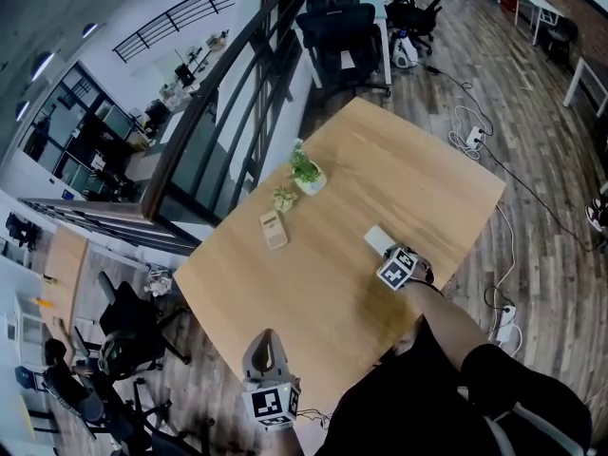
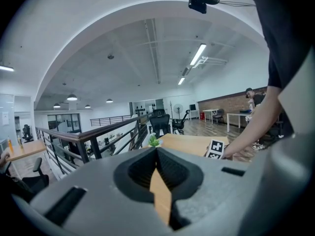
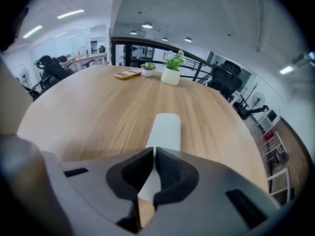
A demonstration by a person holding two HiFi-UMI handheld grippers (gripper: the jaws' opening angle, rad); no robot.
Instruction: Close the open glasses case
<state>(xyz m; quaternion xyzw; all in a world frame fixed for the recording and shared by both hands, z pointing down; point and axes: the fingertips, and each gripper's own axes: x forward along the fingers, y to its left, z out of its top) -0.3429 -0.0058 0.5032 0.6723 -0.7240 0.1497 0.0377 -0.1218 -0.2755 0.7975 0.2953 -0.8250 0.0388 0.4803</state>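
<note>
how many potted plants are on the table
2. The larger green plant in a white round pot stands near the left edge of the light wooden table; the smaller green plant in a small white pot stands beside it. None looks hidden.

right claw (image 1: 388,253) at white glasses case (image 1: 376,237) | left claw (image 1: 267,342) beside near table (image 1: 399,160) edge | potted plant (image 1: 307,172) beside smaller plant (image 1: 283,198)

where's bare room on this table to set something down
Free on the light wooden table: the near middle, between the white oblong glasses case and the flat beige block, and the far right side. Crowded: the left edge, where the white-potted plant, small potted plant and block cluster.
</note>
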